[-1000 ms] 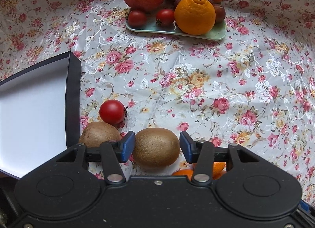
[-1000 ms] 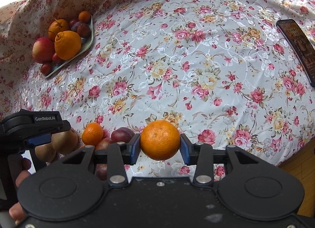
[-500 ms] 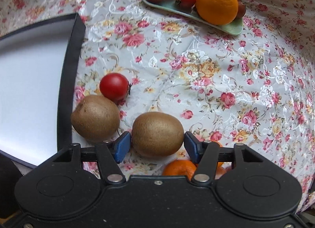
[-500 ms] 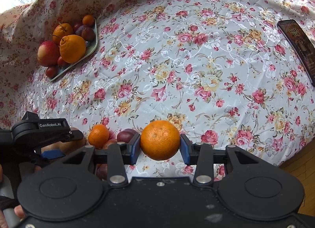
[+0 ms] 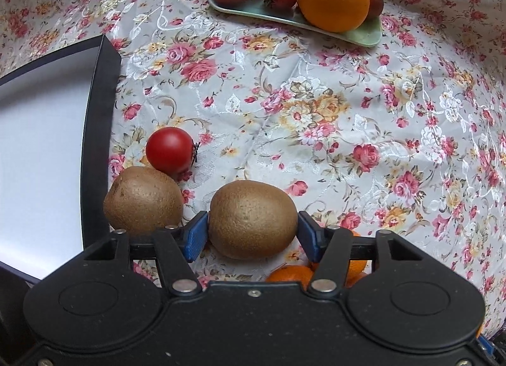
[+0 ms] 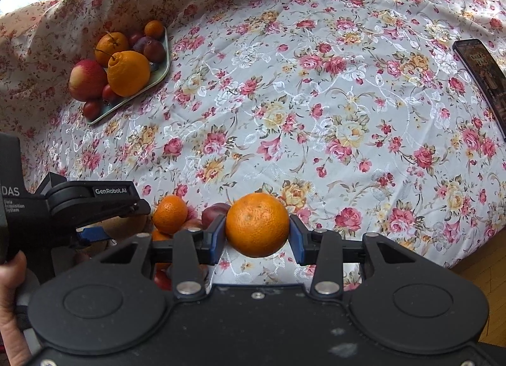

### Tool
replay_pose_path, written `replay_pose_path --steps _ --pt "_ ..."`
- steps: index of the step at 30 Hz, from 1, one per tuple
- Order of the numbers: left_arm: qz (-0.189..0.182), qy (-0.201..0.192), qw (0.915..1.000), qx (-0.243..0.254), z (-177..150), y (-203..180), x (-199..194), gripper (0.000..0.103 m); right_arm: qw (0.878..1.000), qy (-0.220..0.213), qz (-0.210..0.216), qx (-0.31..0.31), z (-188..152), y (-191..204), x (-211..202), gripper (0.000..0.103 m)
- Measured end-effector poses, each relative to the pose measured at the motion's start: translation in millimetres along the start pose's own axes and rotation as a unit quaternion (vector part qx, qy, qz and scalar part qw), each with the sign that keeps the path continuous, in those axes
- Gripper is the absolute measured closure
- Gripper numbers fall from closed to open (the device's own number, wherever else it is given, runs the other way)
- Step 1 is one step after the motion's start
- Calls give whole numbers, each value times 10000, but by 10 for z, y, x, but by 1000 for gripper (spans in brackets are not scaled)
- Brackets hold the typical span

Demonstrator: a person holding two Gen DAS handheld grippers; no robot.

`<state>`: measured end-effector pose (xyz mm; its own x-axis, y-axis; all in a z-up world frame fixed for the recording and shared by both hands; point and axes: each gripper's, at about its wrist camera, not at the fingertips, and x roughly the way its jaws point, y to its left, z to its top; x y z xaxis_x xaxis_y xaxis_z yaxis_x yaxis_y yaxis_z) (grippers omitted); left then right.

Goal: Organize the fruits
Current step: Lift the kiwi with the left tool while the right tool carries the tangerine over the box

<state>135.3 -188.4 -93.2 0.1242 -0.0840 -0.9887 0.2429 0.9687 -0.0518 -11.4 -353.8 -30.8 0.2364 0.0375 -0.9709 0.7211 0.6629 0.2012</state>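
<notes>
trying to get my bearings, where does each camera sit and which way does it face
Left wrist: on the left gripper, looking along its fingers at a kiwi between the pads, toward the green tray; only the gripper's body shows.
Right wrist: on the right gripper, looking across the floral cloth past its clamped mandarin; a hand holding the left gripper shows at left.
Shared: the tray, the cloth.

Two kiwis, one loose tomato, one tray, one phone, two hand-held grippers
</notes>
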Motion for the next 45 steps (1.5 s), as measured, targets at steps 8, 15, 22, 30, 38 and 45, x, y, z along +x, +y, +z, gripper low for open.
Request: replay_pose_path --steps 8,15,22,30,38,45 --pt "144 -27 9999 17 37 -59 64 41 9999 29 -44 -123 -45 59 -12 60" --pt "-413 -133 9990 -141 55 6 -173 42 9998 -35 -88 -193 -9 165 -98 60" --pt "-529 -662 9960 -274 154 255 -663 41 9996 17 -31 -286 172 389 -176 60" --pt "-246 -1077 9901 -862 310 917 -956 41 9941 -116 161 -1071 339 1164 -223 60" --pt "263 -1095 9835 -1418 310 1676 -957 41 9807 120 813 -1775 -8 2056 -47 60" --pt "298 -963 9799 -1723 272 2184 -939 41 9634 527 1103 -2384 -452 2664 124 60"
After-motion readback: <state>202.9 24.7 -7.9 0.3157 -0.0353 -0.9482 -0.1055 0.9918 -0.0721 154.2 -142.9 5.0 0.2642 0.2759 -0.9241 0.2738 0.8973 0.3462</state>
